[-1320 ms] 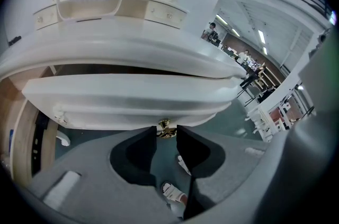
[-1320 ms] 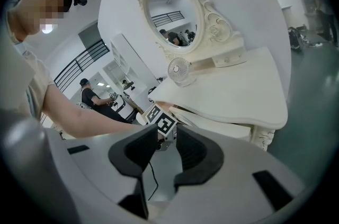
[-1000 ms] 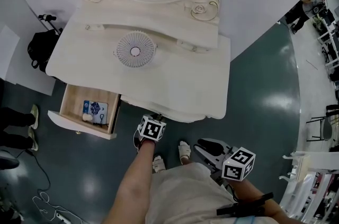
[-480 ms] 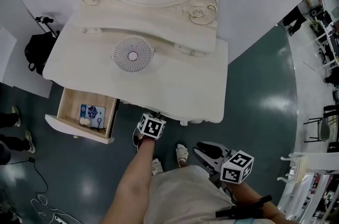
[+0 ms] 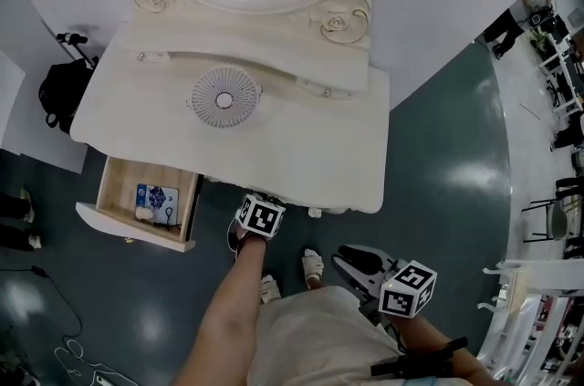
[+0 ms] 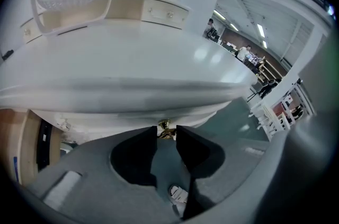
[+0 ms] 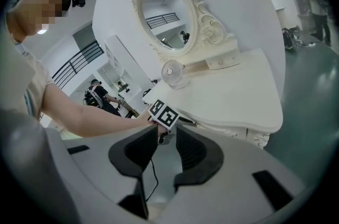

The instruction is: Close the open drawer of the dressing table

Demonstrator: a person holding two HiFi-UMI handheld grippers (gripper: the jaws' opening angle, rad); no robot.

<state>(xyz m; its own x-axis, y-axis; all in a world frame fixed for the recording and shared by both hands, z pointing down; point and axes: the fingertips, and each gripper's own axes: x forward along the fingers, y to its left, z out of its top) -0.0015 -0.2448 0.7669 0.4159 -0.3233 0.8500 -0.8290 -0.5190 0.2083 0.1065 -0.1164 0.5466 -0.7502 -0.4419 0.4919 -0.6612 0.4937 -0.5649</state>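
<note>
Head view: lowest in frame, the right tool [image 5: 349, 258] hangs by the person's lap, jaws slightly parted on nothing. Above it the left tool [image 6: 167, 135] sits under the counter's [image 5: 301, 147] front edge, jaws likewise a little apart, a brass knob [image 6: 165, 126] just past their tips, ungripped. At left-centre the drawer [image 5: 121, 185] stands well out, contents showing. Closing looks not yet begun. A desk fan [image 5: 224, 99] stands farther up

Bare floor [image 5: 137, 302] lies before the open drawer [image 5: 146, 203], leaving us a free path from our left gripper [image 5: 260, 213] to its front. The dressing table [image 5: 301, 156] overhangs that gripper; a bystander's shoes [image 5: 16, 224] and a loose cable [image 5: 57, 295] lie left of the drawer.
</note>
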